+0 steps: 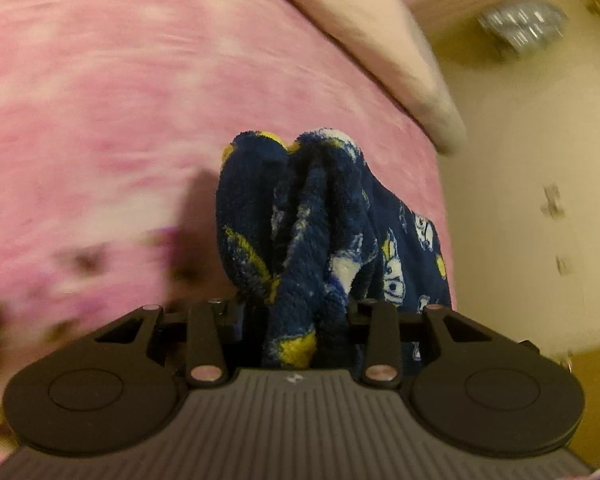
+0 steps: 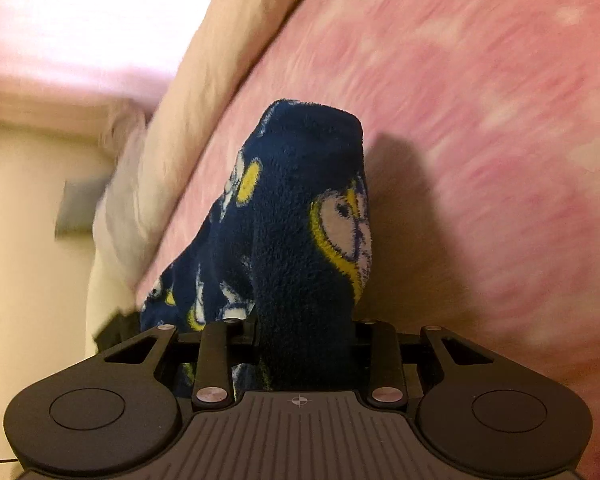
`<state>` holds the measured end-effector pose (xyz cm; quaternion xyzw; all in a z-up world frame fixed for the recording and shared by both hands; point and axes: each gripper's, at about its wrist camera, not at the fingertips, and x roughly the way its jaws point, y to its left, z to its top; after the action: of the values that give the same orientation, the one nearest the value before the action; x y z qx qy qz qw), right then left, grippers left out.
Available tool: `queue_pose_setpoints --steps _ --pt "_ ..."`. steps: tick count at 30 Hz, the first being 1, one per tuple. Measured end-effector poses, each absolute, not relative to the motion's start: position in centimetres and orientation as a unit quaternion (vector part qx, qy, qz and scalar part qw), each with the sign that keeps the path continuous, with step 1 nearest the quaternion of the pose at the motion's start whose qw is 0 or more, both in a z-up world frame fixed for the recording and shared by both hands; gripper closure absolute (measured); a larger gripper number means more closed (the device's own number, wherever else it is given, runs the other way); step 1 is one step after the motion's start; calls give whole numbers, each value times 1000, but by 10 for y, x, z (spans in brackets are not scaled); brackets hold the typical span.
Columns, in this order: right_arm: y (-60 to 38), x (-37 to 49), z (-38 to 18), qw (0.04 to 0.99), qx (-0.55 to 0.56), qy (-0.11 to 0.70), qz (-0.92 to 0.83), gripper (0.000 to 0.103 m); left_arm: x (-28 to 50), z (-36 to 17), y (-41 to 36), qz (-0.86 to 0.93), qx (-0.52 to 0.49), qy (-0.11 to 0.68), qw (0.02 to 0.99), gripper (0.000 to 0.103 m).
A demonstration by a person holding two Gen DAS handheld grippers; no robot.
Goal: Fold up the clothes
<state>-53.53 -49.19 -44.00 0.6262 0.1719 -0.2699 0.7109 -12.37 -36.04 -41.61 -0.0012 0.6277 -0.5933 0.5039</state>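
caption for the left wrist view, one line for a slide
Left claw shut on a bunched navy fleece garment with yellow and white prints, above a pink bedspread.

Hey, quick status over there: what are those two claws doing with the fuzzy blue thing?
Left gripper shut on navy fleece garment. Right gripper shut on it too. Garment bunched, lifted over pink bedspread. Nothing in the way.
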Motion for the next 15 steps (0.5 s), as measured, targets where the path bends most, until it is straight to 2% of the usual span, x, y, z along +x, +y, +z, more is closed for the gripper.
queue_pose_setpoints --steps 8,15 --pt "-510 -702 -408 664 616 58 -421 72 -265 -410 -553 -700 67 604 375 69" --pt "-537 -808 -397 622 590 -25 -515 72 -387 -416 -677 -752 106 574 305 69"
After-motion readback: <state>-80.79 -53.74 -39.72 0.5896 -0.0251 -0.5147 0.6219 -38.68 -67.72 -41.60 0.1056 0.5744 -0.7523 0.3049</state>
